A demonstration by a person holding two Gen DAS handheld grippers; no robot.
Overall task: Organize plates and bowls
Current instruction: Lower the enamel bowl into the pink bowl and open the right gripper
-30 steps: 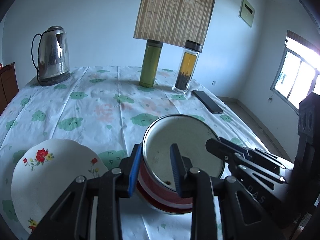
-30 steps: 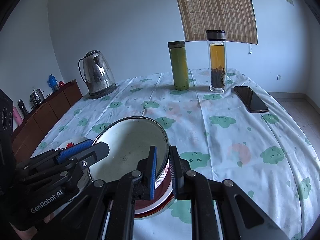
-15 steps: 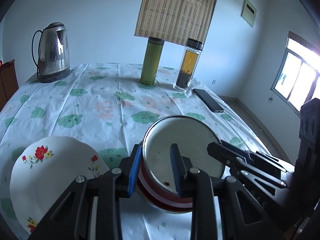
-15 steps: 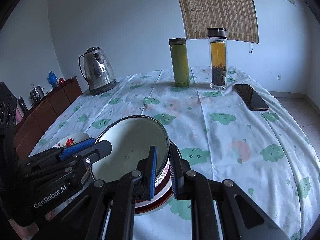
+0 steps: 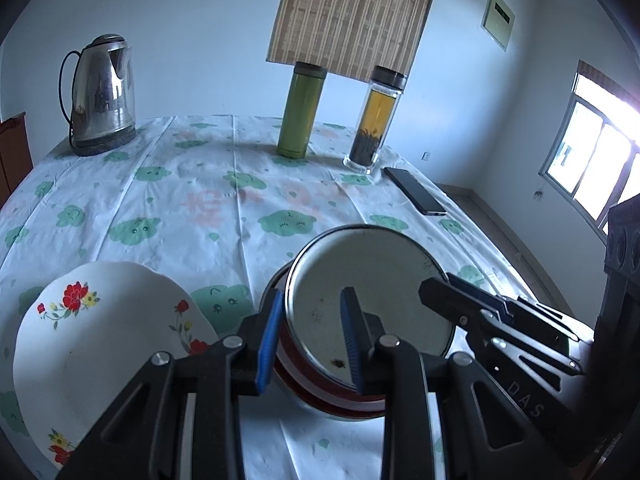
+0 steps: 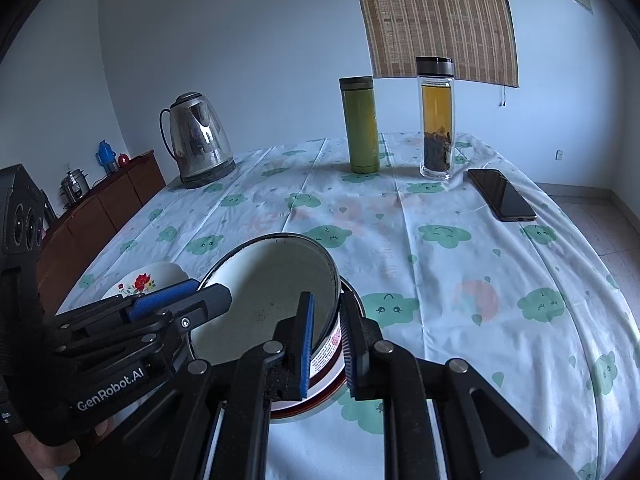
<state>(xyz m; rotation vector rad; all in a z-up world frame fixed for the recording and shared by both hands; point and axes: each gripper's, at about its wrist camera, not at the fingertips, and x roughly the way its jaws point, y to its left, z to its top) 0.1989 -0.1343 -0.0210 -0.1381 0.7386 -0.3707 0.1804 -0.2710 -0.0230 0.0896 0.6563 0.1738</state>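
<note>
Two tongs, left [image 5: 308, 336] and right [image 6: 326, 344], each clamped the enamel bowl's [image 5: 372, 292] rim mid-carry; next, probably setting it near the floral plate [image 5: 100, 332].

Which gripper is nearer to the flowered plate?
Left. The left gripper grips the enamel bowl rim beside the flowered plate; the right gripper grips the far rim.

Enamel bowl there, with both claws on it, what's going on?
A person holds a claw in each hand, and both grip the red-and-white enamel bowl by its rim: the left claw on the near left wall, the right claw on the opposite side. The bowl is tilted, apparently nested in a second bowl. The flowered plate lies beside it, untouched.
</note>
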